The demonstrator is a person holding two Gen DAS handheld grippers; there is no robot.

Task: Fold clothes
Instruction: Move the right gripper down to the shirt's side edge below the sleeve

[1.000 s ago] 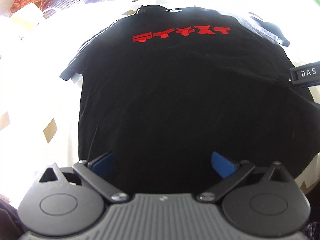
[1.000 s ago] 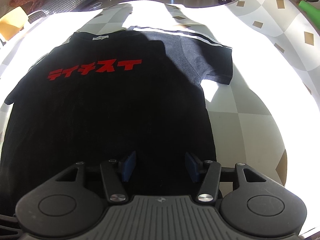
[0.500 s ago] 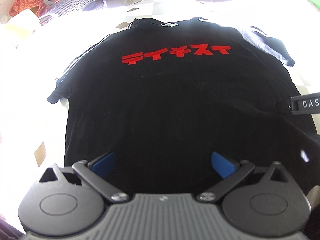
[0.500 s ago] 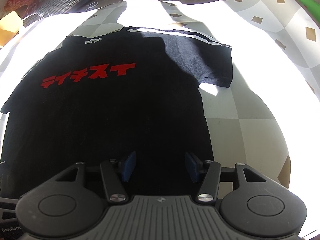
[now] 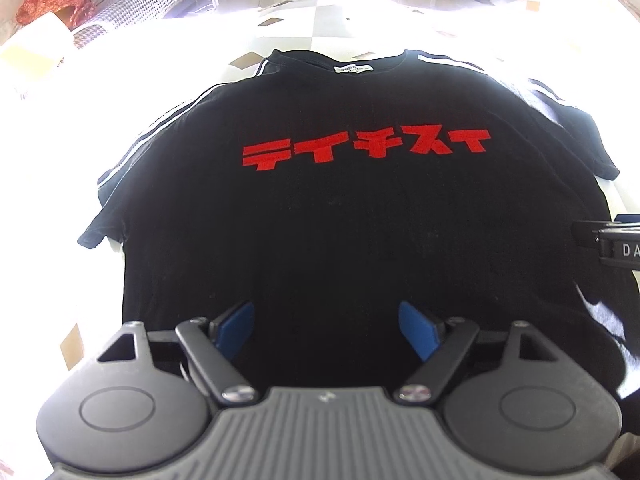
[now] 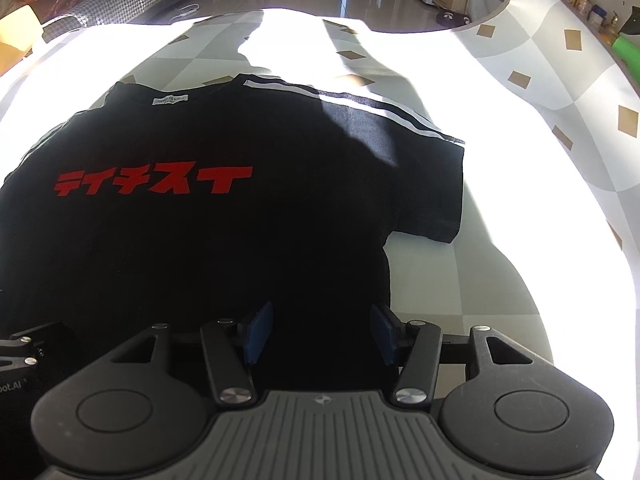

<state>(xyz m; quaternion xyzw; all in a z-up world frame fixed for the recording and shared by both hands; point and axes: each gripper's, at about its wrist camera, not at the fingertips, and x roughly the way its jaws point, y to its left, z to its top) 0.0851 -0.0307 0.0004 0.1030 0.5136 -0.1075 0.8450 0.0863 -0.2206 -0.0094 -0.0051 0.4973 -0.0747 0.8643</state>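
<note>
Two grippers hung over the near hem of a black T-shirt [image 5: 320, 216] that lay spread flat, face up, on a bench covered in a checked cloth [image 6: 500, 208], collar at the far end, red lettering [image 5: 366, 148] across the chest and both white-striped sleeves out to the sides. The left gripper [image 5: 326, 330] had its jaws closing, still wide apart, with only dark shirt fabric below and nothing pinched between the blue pads [image 5: 234, 328] as far as the wrist view showed. The right gripper [image 6: 322, 332] sat with its jaws partly apart over the shirt's right bottom corner, side seam just inside the right pad; whether any cloth was actually caught there was hard to call, and it looked like none. Fold looked not yet started, so the hem grab was probably the step in hand. Main risk: the left jaws closing on a single layer, or on the checked cloth under it, so the lift drags the cover along or peels front from back. Uneven grabs between the two sides would skew the fold line and leave the lettering crooked. Harsh glare on the left side of the bench also made the hem edge tough to see.
</note>
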